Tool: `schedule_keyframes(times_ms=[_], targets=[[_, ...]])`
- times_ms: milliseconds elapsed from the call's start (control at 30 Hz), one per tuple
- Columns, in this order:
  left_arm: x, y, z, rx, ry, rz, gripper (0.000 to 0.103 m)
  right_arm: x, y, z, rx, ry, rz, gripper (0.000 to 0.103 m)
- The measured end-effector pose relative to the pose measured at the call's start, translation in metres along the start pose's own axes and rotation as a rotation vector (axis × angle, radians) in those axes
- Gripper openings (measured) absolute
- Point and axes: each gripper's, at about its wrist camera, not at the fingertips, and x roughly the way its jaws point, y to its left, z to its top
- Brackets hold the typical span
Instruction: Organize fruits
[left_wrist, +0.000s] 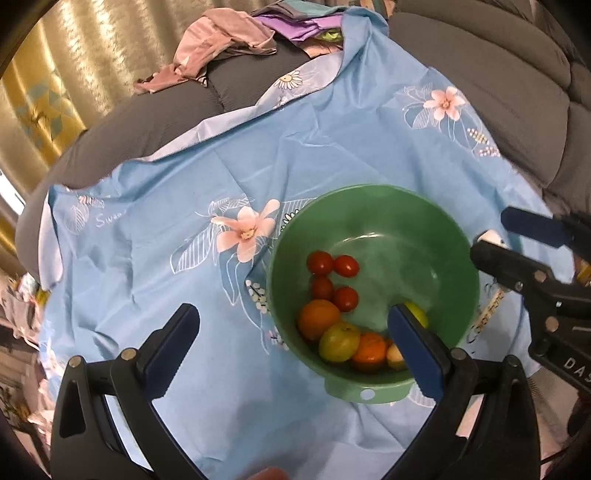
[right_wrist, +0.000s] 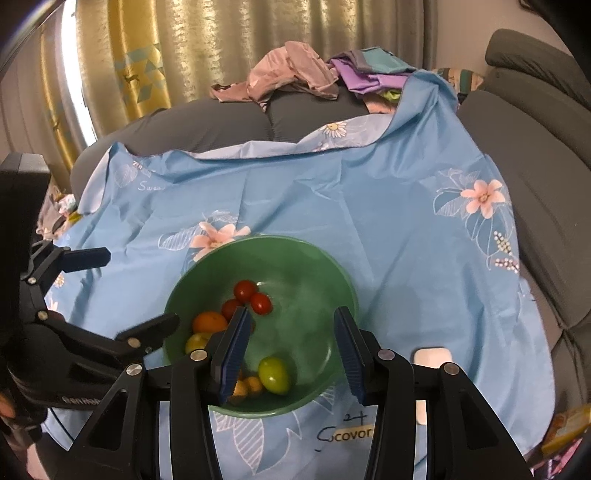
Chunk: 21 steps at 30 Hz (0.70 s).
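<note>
A green bowl (left_wrist: 436, 236) (right_wrist: 306, 258) sits on a blue flowered cloth. It holds several red cherry tomatoes (left_wrist: 320, 262) (right_wrist: 245, 290), oranges (left_wrist: 318, 318) (right_wrist: 209, 322), yellow-green fruits (left_wrist: 339, 341) (right_wrist: 273, 373) and small yellow ones. My left gripper (left_wrist: 295, 350) is open and empty, its right finger over the bowl's near rim, its left finger over the cloth. My right gripper (right_wrist: 291, 354) is open and empty above the bowl's near side. It also shows at the right of the left wrist view (left_wrist: 498, 240).
The blue cloth (left_wrist: 184, 192) (right_wrist: 369, 206) covers a grey sofa (left_wrist: 517, 74) (right_wrist: 546, 184). Crumpled clothes (left_wrist: 221, 44) (right_wrist: 295, 74) lie at the back. A small white object (right_wrist: 432, 358) lies right of the bowl. Curtains hang behind.
</note>
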Motion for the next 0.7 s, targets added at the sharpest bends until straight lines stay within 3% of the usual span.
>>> schedule_keyframes(times_ms=[700], targets=[[-0.014, 0.012, 0.016, -0.042, -0.036, 0.014, 0.102, 0.004, 0.006, 0.004, -0.034, 0.019, 0.031, 0.047]])
